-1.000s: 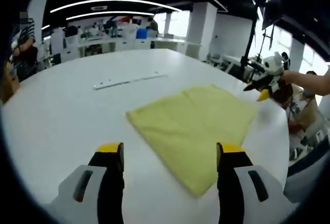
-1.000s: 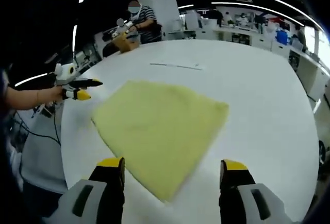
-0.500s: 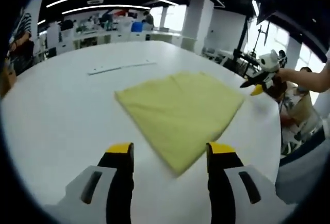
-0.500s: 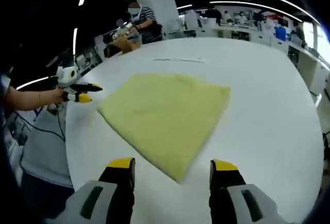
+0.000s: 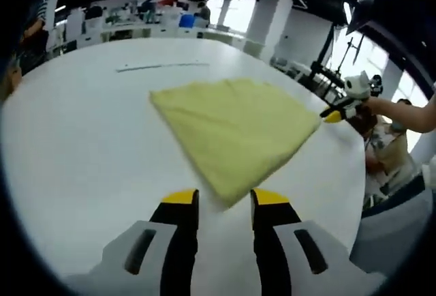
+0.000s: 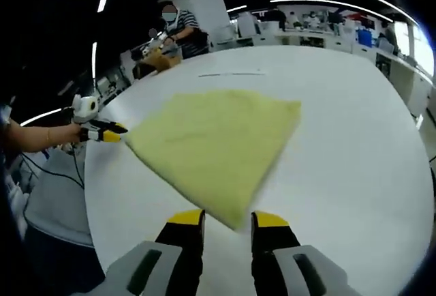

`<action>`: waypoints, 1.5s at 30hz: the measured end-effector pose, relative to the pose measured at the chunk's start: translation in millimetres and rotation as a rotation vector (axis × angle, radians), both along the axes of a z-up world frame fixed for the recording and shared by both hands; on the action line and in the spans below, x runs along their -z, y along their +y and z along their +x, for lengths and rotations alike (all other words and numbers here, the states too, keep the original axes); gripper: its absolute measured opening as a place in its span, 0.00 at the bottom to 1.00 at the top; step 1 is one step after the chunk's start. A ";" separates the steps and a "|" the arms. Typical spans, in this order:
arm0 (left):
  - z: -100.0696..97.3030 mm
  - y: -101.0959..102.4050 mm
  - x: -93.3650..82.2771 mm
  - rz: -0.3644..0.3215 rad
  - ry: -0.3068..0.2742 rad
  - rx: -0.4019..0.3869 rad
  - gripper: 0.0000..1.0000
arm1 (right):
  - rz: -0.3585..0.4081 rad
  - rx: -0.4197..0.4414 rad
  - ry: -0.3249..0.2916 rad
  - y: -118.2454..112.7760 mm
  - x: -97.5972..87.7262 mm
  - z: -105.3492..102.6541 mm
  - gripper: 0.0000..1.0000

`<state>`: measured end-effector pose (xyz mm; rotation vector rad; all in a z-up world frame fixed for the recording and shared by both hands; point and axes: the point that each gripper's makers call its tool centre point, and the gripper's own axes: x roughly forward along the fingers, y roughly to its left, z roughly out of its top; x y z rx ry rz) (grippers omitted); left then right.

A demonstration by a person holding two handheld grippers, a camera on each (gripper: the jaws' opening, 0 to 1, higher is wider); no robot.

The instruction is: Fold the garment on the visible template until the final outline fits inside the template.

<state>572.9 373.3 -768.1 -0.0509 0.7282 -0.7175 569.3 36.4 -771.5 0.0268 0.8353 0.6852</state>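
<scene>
A yellow garment [image 5: 235,122] lies flat on the round white table [image 5: 75,146], folded into a four-cornered shape. My left gripper [image 5: 225,204] is low over the table, its jaws narrowed but still apart, with the garment's near corner just between the tips. My right gripper [image 6: 227,219] stands the same way at another corner of the garment [image 6: 211,142], jaws narrowed with a gap. In the left gripper view the right gripper [image 5: 338,112] touches the garment's right corner. The right gripper view has the left gripper [image 6: 102,131] at the left corner.
A thin pale strip [image 5: 160,66] lies on the table beyond the garment, also in the right gripper view as a strip [image 6: 231,74]. A person [image 6: 178,26] sits at the far table edge. Desks and chairs ring the table.
Both grippers have come down and forward to the garment's corners. Both pairs of jaws have narrowed from wide open to a small gap. The garment lies as before.
</scene>
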 end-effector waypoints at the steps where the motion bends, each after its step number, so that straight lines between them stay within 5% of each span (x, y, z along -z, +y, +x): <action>1: -0.1 -0.7 0.1 -0.014 -0.002 -0.004 0.21 | 0.005 0.006 -0.001 -0.9 0.8 0.9 0.21; 17: -1.0 -4.2 2.7 -0.084 0.031 -0.038 0.01 | 0.032 0.040 0.000 -0.4 3.2 4.0 0.00; 45: -24.2 -7.3 -3.1 -0.016 -0.012 0.022 0.00 | 0.008 -0.018 -0.015 -4.6 1.1 -25.2 0.00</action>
